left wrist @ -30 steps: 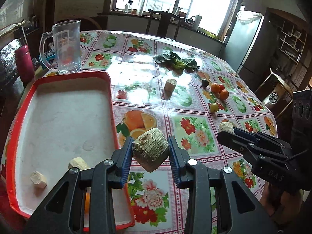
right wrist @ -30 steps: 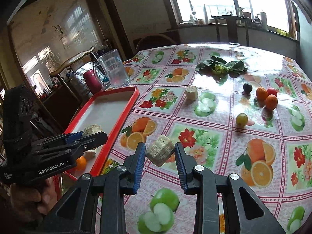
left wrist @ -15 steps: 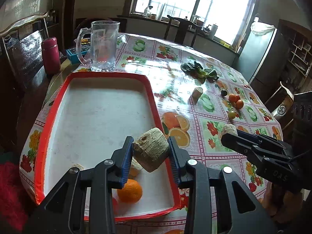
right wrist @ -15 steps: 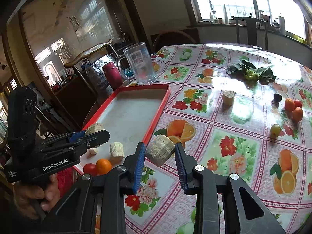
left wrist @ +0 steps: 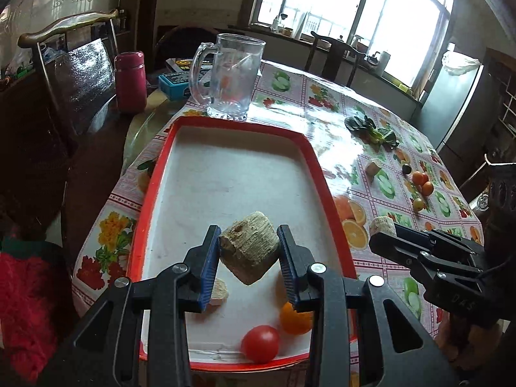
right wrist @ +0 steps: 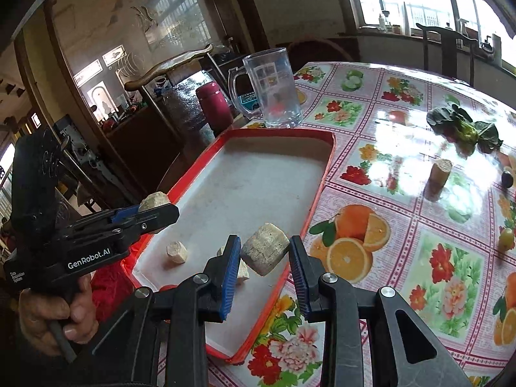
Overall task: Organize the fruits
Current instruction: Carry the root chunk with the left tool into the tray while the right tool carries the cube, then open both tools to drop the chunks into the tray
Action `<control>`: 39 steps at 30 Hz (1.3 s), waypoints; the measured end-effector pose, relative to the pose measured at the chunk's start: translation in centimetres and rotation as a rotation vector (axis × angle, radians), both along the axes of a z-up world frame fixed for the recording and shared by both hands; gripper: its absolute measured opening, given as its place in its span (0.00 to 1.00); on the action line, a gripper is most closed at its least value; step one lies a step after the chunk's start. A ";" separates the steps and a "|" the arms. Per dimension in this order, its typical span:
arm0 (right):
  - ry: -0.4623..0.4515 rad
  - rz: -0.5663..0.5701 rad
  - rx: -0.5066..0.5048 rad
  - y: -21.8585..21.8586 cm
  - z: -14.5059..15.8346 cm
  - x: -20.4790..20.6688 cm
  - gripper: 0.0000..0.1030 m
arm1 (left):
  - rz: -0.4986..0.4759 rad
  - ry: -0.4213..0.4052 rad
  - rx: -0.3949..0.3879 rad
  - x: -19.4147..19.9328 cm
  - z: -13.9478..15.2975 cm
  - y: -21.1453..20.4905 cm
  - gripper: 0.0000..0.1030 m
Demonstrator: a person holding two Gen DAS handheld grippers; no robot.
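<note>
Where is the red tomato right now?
In the left wrist view the red tomato lies inside the red-rimmed tray at its near edge, just left of the orange, below the chunk held in the left gripper.

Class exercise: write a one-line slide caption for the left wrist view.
Left gripper holds a tan chunk above the red-rimmed tray.
</note>
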State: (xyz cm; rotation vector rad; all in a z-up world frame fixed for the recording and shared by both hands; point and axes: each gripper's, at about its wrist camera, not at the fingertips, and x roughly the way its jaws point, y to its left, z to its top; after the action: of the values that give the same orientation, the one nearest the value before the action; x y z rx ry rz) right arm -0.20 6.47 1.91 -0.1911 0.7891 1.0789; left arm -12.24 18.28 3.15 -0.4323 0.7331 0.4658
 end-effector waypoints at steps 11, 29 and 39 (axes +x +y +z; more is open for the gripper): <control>0.010 0.045 -0.072 5.1 -2.1 1.0 0.30 | 0.045 0.045 -0.032 -0.1 -2.0 3.3 0.32; -0.012 0.073 -0.169 7.8 -4.4 1.3 0.36 | 0.041 0.136 -0.051 1.4 -5.0 4.8 0.32; 0.016 0.026 -0.075 3.4 -2.2 1.3 0.38 | 0.056 0.122 -0.043 0.5 -3.8 4.1 0.34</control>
State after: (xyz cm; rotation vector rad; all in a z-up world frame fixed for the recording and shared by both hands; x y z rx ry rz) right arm 1.06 9.84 -0.26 -0.2573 0.8437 1.0769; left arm -11.70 22.36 -0.61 -0.4686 0.8513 0.5328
